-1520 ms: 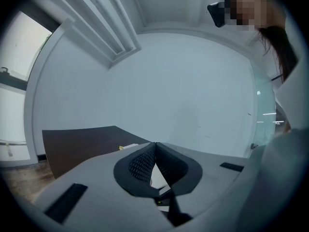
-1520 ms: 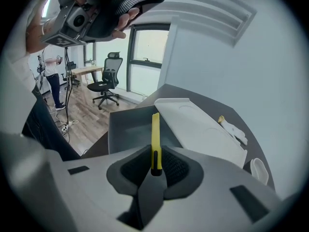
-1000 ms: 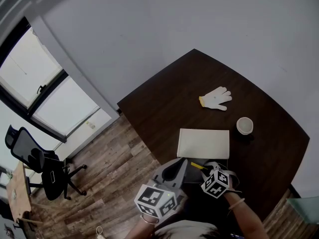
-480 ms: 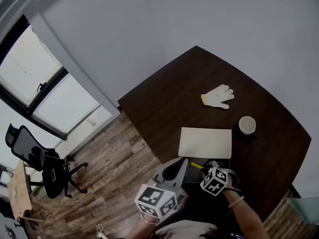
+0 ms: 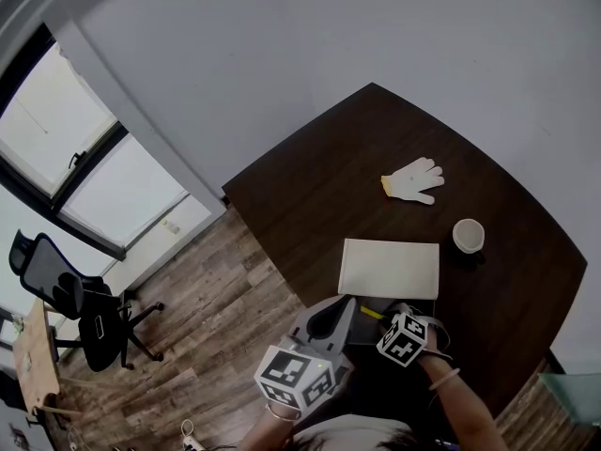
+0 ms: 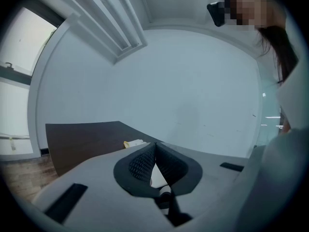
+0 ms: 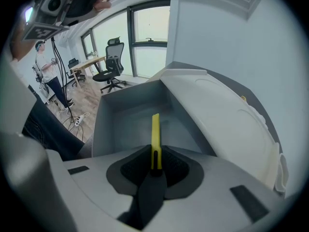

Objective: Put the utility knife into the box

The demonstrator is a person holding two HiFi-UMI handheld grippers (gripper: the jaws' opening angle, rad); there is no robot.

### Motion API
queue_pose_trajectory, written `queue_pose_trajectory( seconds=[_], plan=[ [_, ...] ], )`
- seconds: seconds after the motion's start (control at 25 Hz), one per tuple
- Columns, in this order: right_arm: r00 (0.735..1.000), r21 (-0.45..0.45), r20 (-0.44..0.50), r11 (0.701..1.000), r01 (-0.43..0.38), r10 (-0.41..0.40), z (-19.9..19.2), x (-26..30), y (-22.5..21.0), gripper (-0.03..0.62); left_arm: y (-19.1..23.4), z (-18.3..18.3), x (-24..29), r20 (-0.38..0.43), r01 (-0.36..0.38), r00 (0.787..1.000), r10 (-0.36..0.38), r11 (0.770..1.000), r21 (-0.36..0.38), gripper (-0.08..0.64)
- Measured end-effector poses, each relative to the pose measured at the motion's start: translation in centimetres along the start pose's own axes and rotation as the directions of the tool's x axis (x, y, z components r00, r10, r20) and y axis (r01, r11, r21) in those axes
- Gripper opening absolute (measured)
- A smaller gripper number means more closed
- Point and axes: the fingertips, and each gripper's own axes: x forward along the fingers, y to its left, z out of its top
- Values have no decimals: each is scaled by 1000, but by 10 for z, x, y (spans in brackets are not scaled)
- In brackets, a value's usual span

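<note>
Right gripper view: our right claw pinches the knife, its long axis pointing straight ahead into the open box below (left claw pressed together, empty).

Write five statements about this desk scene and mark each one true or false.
1. The right gripper has its fingers shut on the yellow utility knife. True.
2. The box is closed. False: its white lid is raised and the inside shows.
3. The left gripper holds the white glove. False: its fingers are together on nothing, and the glove lies far off on the table.
4. A cup stands on the table, apart from the glove. True.
5. The knife lies beside the cup. False: it is in the right gripper, pointing into the open box.
</note>
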Motion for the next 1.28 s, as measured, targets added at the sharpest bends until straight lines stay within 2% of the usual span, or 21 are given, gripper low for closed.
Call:
queue_pose_trajectory(
  seconds=[0.72, 1.04, 1.28],
  plan=[
    [1000, 30, -24, 1000, -4, 4, 1, -1, 5, 77, -1, 5, -11, 8, 17, 1000, -17, 1000, 0, 18],
    [1000, 56, 18, 998, 23, -24, 11, -12, 8, 86, -3, 12, -17, 22, 21, 1000, -21, 1000, 10, 18],
    [994, 121, 87, 991, 53, -63, 19, -24, 5, 78, -8, 13, -21, 35, 28, 999, -28, 999, 16, 18]
  ],
)
